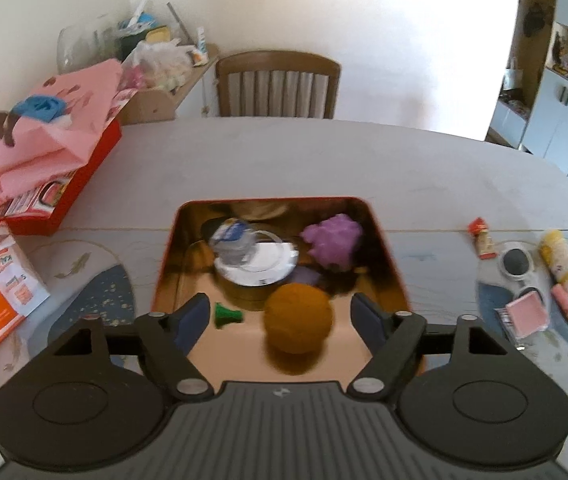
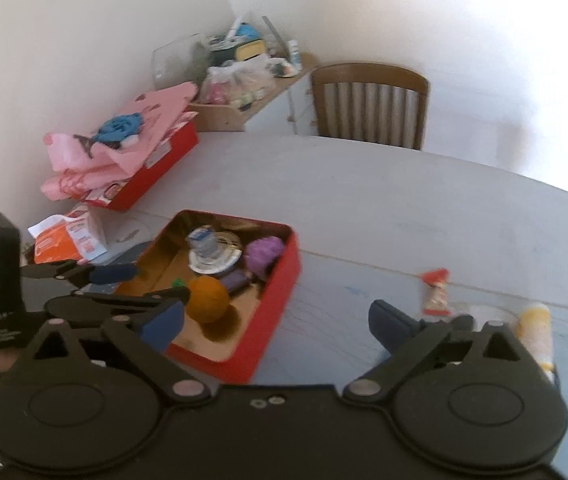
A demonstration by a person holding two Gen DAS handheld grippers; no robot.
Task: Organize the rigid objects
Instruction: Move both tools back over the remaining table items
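— Nearest the lens in the left wrist view is the left gripper (image 1: 279, 316), its blue-padded jaws standing wide apart. Is anything between them?

— An orange ball (image 1: 299, 320) shows between the fingers, but it lies on the floor of the red tin (image 1: 394, 264), close to the tin's near edge, and neither pad presses on it.

— What else is in the tin?

— A small green piece (image 1: 227, 314) sits just left of the ball. A white saucer (image 1: 257, 266) lies toward the far left corner with a clear plastic cup (image 1: 232, 240) on it. A purple lumpy toy (image 1: 332, 241) is at the far right corner, and a darker purple object (image 1: 304, 276) lies between it and the ball; what that is cannot be told.

— And the right gripper (image 2: 275, 326)?

— Its jaws also stand wide apart, with nothing in them. It hovers over the table (image 2: 384, 200), just right of the tin's near right corner.

— What remains outside the tin?

— Toward the table's right edge lie a red-and-white wrapped candy (image 1: 483, 239), a yellow tube (image 1: 558, 254), a small grey-and-white compact (image 1: 516, 263) and a pink packet (image 1: 527, 316), all on a placemat (image 1: 564, 340) or just beside it.
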